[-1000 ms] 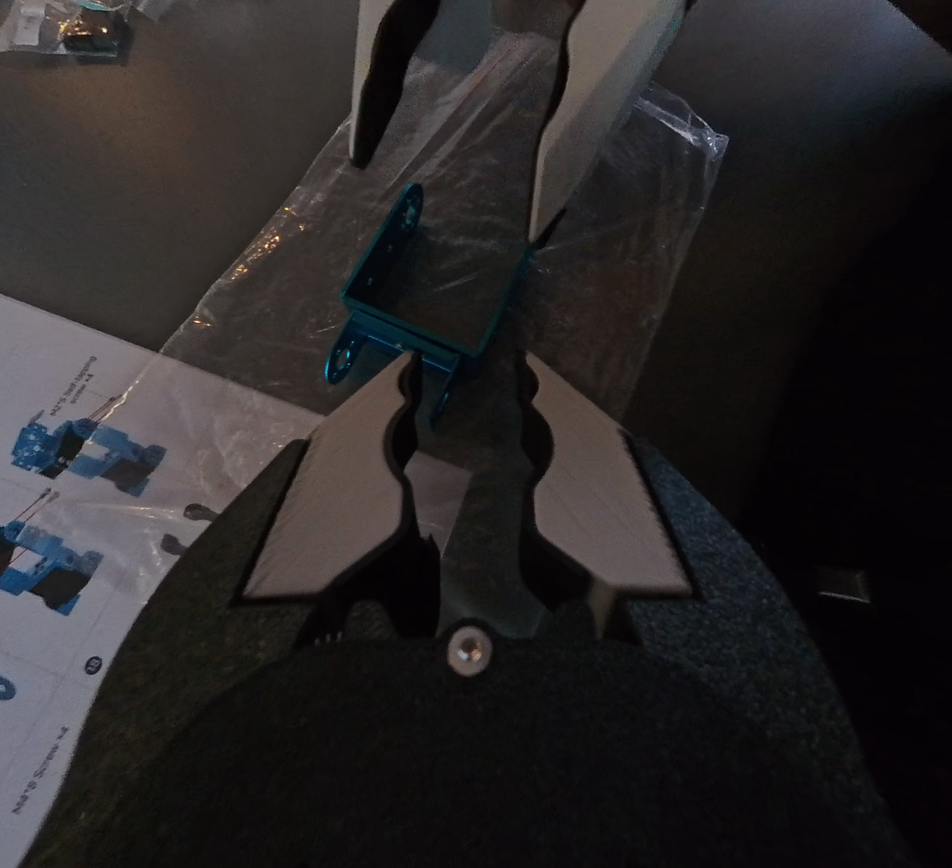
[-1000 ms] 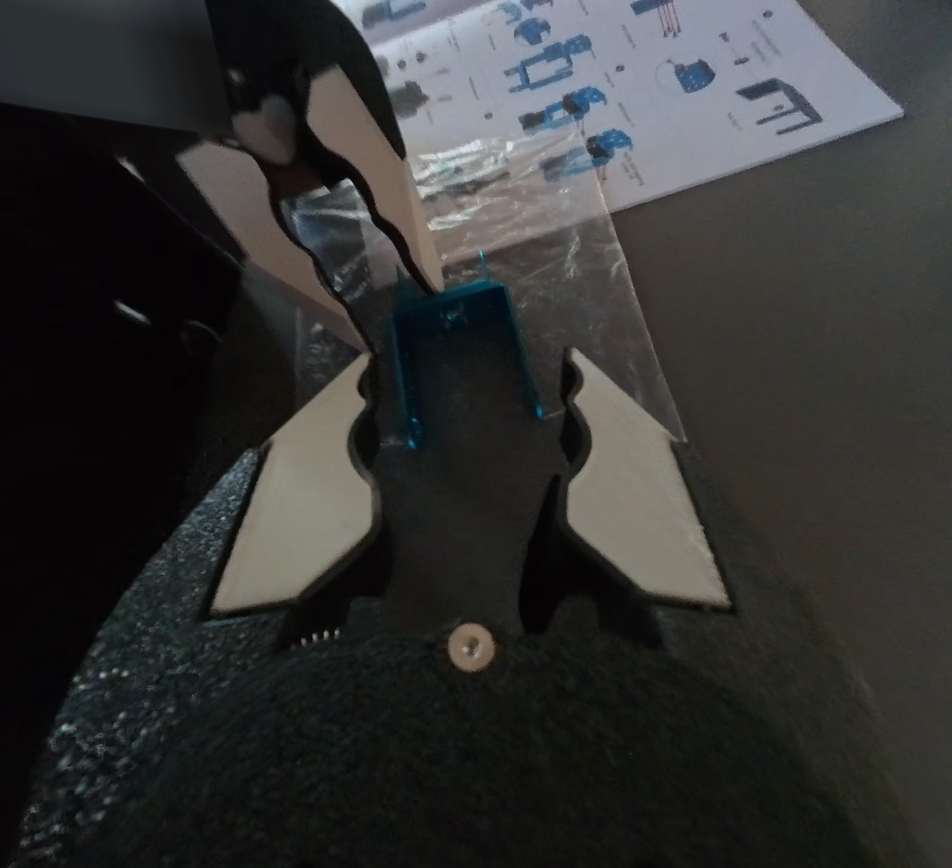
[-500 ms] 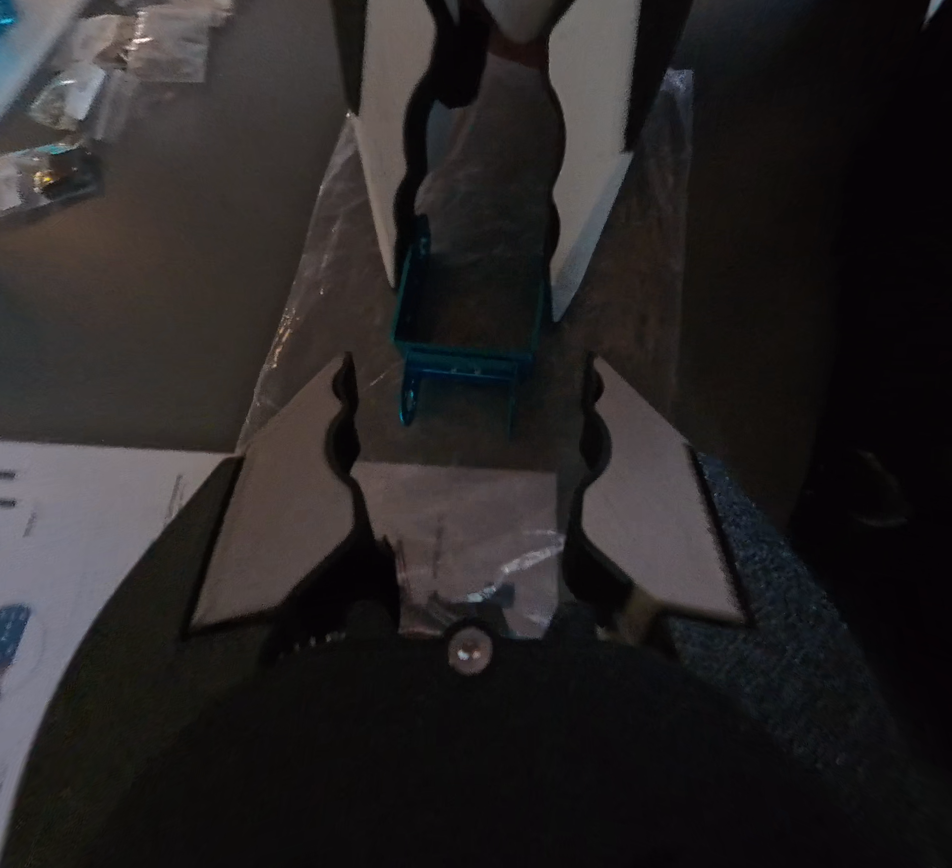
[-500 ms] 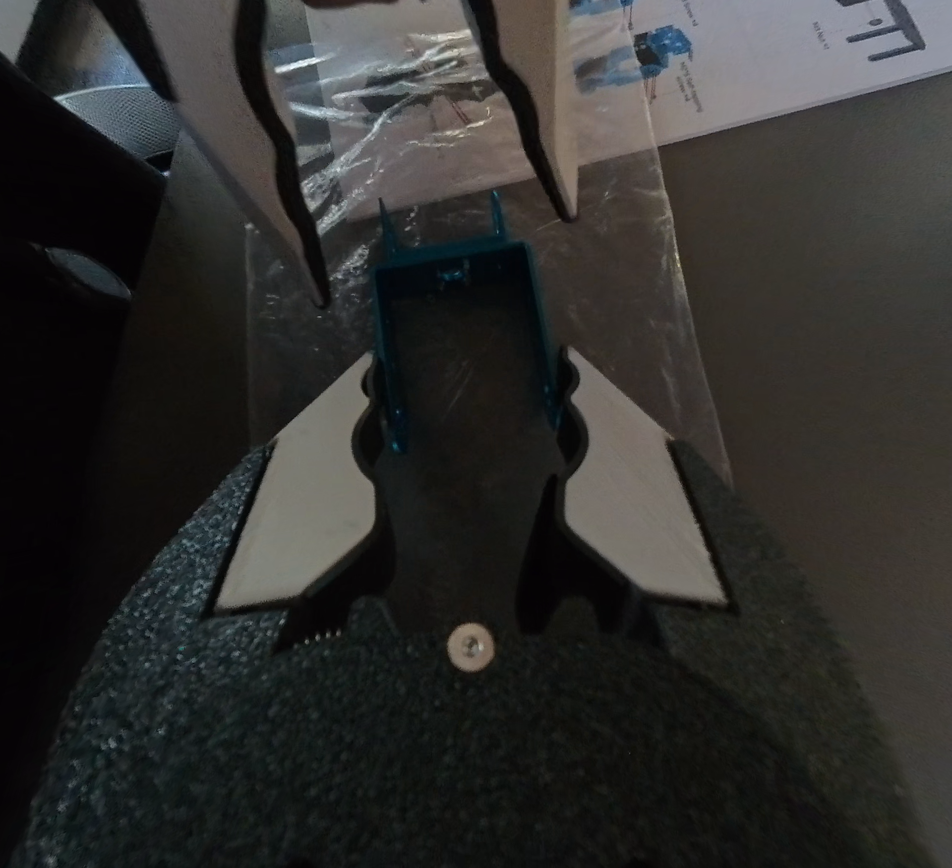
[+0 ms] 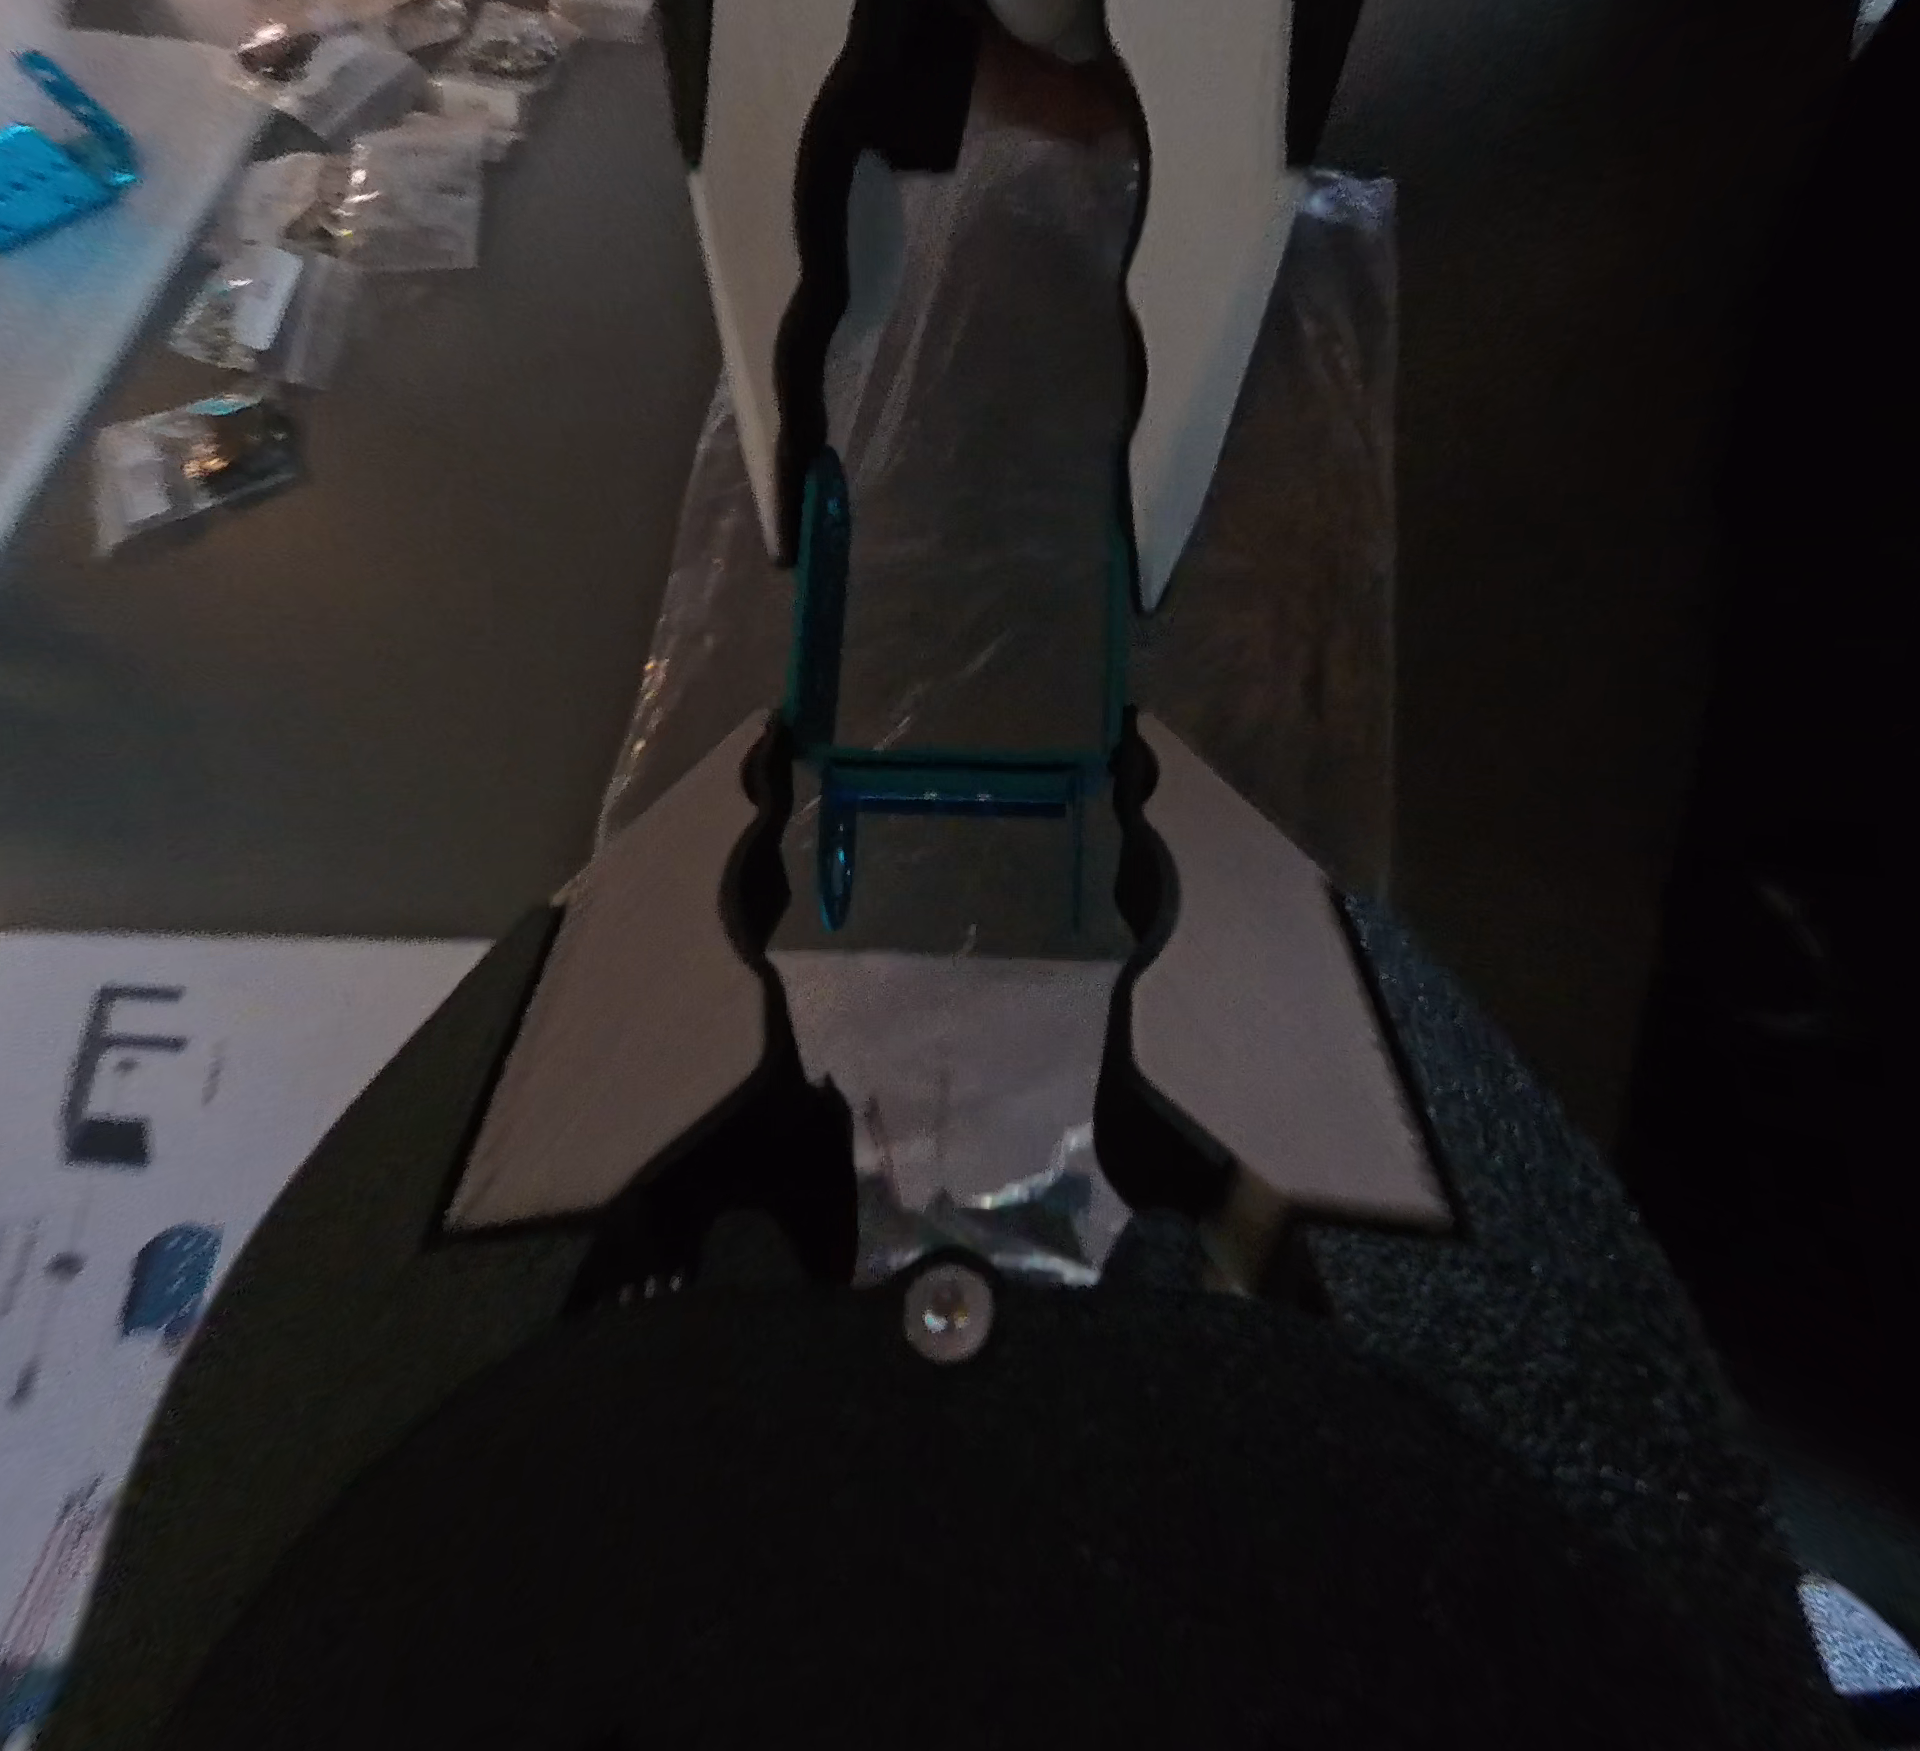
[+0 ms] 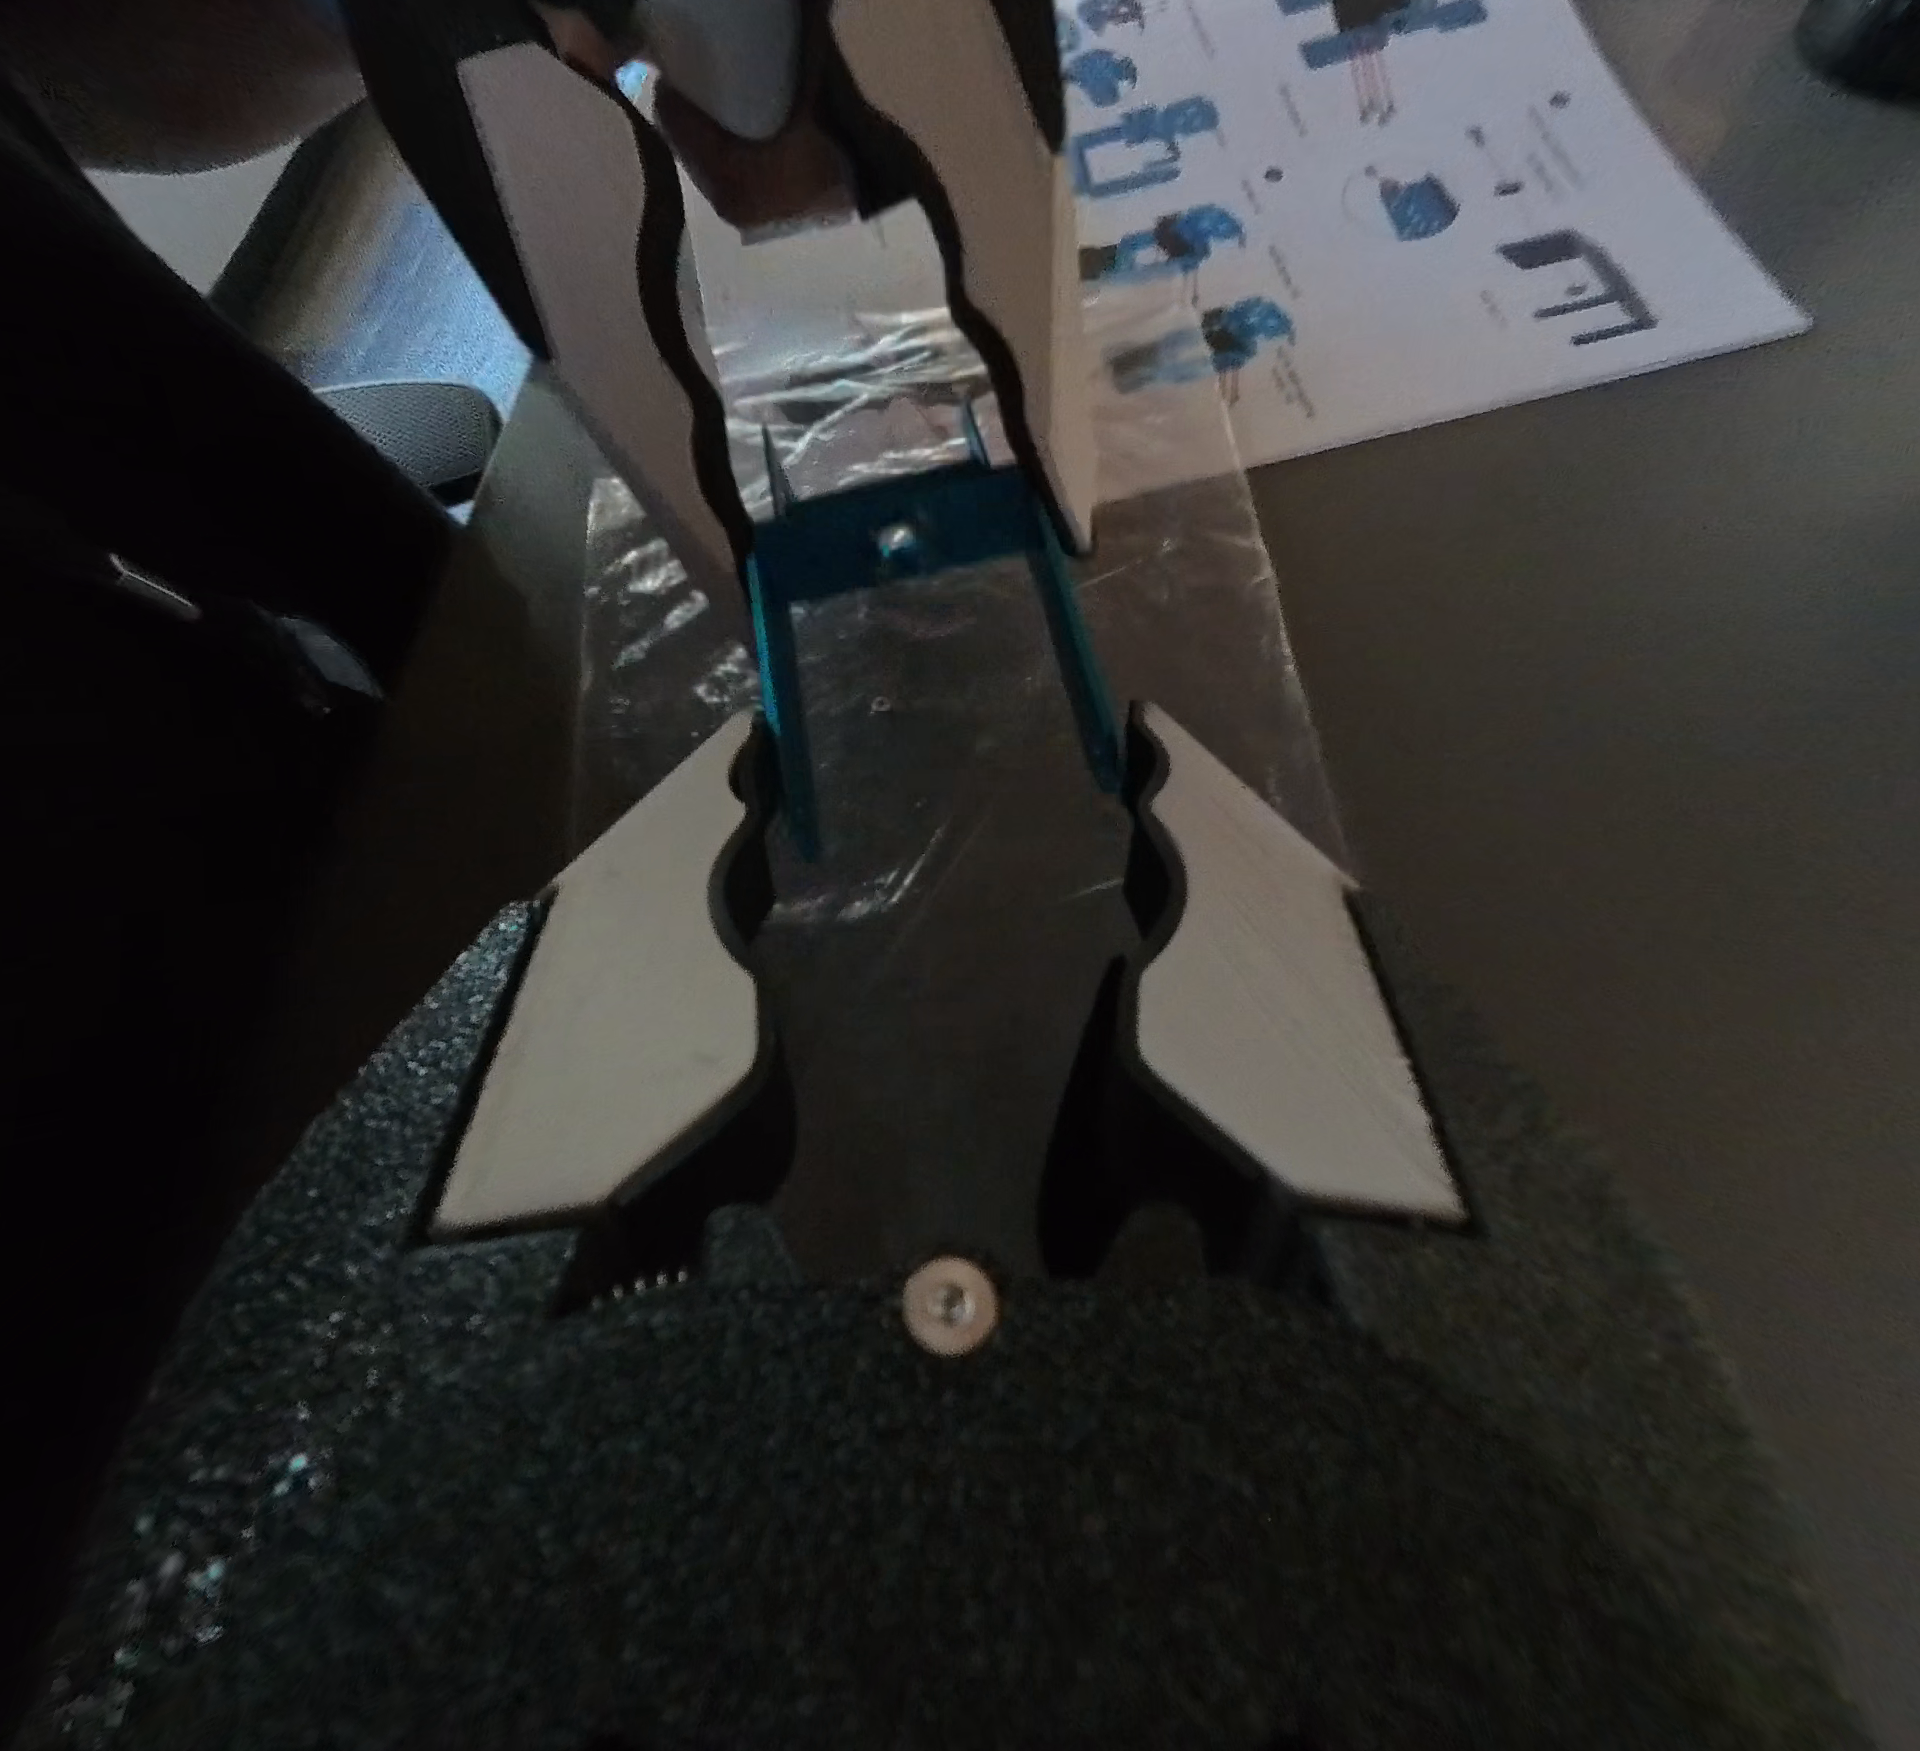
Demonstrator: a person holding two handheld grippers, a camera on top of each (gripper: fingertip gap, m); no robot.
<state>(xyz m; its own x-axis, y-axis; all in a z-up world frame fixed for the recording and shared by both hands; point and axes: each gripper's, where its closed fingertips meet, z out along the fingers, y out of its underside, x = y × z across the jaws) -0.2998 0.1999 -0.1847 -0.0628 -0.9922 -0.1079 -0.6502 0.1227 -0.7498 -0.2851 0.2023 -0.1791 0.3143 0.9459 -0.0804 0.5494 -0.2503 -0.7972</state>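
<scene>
A blue metal bracket (image 5: 826, 600), two U-shapes joined back to back, sits over a clear plastic bag (image 5: 1309, 506) on the grey table. My left gripper (image 5: 948, 751) has its fingertips pressed against both sides of the bracket at its crossbar. My right gripper (image 5: 961, 579) faces it from the far side and flanks the far arms. In the right wrist view my right gripper (image 6: 948, 735) is shut on the two near arms of the bracket (image 6: 966, 538). The left gripper (image 6: 906, 546) clasps the crossbar end there. The bag (image 6: 1195, 641) lies beneath.
A printed instruction sheet (image 6: 1455, 195) lies beyond the bag; it also shows in the left wrist view (image 5: 208, 1026). Several small parts bags (image 5: 343, 174) are scattered at the far left, with another blue part (image 5: 52, 163) on a white surface. The table edge and a dark chair (image 6: 156, 662) are beside the bag. Both grippers' tips are close together, under 4 cm apart.
My left gripper opened wide, moved forward around the bracket's crossbar end and narrowed onto it. My right gripper kept its grip on the bracket throughout while both turned to face each other.
</scene>
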